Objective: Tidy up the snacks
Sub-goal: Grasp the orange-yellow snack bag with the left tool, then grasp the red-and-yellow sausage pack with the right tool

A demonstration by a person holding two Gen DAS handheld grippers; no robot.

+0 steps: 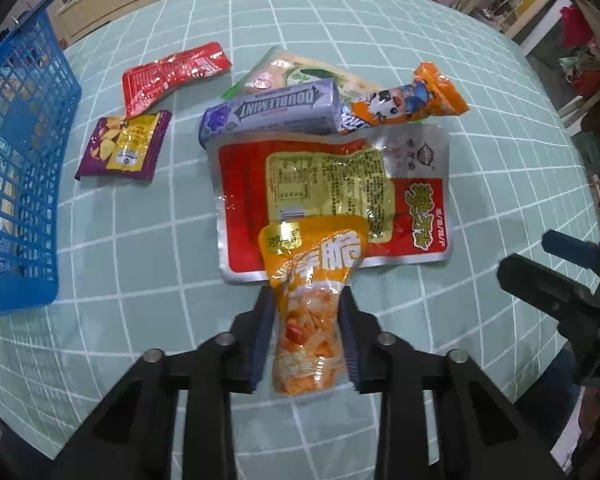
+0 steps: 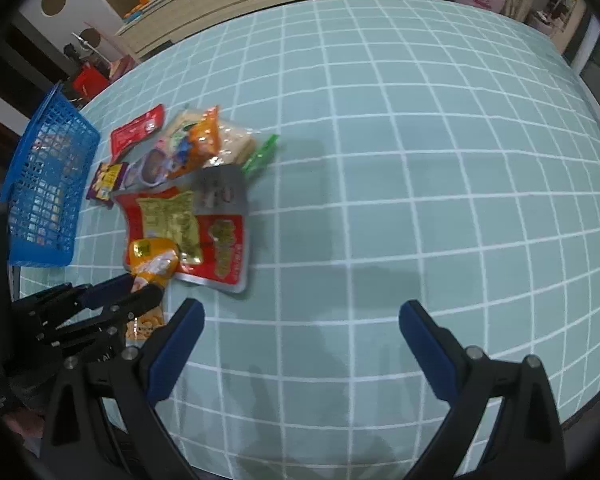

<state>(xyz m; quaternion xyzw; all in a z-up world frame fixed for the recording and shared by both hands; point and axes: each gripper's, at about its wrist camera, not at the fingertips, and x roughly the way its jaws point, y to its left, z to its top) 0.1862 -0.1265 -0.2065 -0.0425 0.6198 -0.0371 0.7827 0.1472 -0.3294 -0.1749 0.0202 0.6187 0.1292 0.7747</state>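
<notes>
Orange and clear, the pickle packet (image 1: 308, 312) sits pinched between the blue pads of the left tool (image 1: 306, 336), its jaws pressed against both sides of it; its top end overlaps the big red pouch (image 1: 332, 196). Both lie on the counter (image 2: 420, 160), covered in a pale green grid cloth, toward its left side. Beyond them lie a Doublemint pack (image 1: 268, 112), an orange sausage wrapper (image 1: 412, 100), a purple packet (image 1: 124, 146) and a red sachet (image 1: 172, 72). At the left edge stands a blue basket (image 1: 16, 160). Over bare cloth, the right tool (image 2: 300, 344) hangs with jaws wide apart, gripping nothing.
</notes>
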